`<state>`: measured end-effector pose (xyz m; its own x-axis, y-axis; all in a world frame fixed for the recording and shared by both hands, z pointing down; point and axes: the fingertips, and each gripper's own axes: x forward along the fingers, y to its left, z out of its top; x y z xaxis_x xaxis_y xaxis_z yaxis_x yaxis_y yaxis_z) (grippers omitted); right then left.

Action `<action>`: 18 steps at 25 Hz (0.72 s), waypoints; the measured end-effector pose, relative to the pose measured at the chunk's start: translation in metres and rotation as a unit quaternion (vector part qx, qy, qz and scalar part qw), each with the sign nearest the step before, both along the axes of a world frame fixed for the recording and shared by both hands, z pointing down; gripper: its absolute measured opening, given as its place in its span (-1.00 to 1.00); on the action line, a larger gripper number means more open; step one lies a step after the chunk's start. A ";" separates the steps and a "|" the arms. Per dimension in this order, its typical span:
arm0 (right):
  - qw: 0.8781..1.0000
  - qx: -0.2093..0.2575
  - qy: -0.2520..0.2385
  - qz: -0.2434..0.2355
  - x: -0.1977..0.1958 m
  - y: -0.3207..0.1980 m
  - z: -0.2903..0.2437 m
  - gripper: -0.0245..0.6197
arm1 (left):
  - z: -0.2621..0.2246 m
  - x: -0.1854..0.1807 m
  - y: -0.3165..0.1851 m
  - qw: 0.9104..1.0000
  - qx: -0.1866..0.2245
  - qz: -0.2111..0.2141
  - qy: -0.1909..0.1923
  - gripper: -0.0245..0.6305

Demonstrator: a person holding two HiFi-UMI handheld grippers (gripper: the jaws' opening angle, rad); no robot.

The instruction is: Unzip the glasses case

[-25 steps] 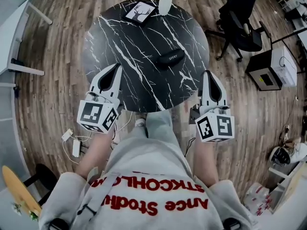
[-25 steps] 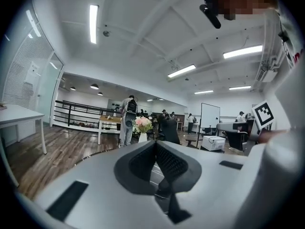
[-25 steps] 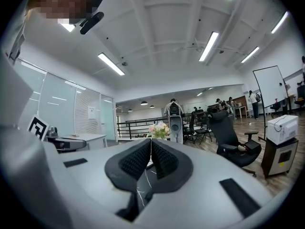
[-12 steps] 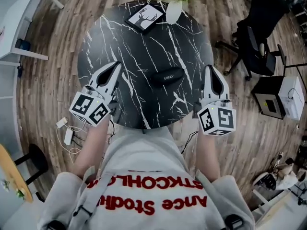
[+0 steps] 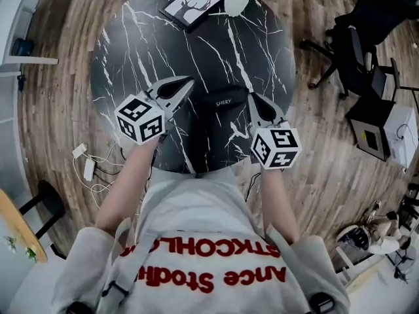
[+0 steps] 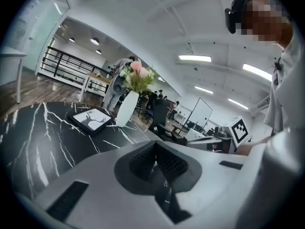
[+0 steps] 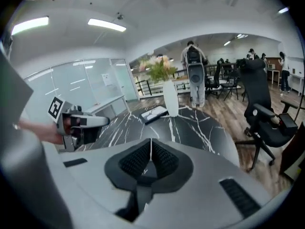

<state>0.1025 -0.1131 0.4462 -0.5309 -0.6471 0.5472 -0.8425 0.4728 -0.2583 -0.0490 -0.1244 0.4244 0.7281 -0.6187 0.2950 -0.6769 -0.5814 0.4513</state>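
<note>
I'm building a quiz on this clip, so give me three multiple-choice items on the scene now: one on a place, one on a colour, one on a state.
1. Where does the case lie on the table?
A. between the left tool and the right tool
B. at the far rim
C. hanging over the near edge

2. What colour is the vase?
A. white
B. red
C. black

3. How do both tools' jaws stand?
A. wide apart
B. shut, empty
C. shut on the case

Answers:
1 A: the head view shows the case between the two tips.
2 A: the vase shows white in every view.
3 B: each gripper view shows its jaws together with nothing between them.
</note>
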 end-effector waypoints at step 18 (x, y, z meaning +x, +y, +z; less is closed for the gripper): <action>0.985 -0.172 0.017 0.007 -0.015 0.036 0.106 -0.56 | 0.139 0.049 0.018 0.957 -0.236 0.168 -0.004 -0.57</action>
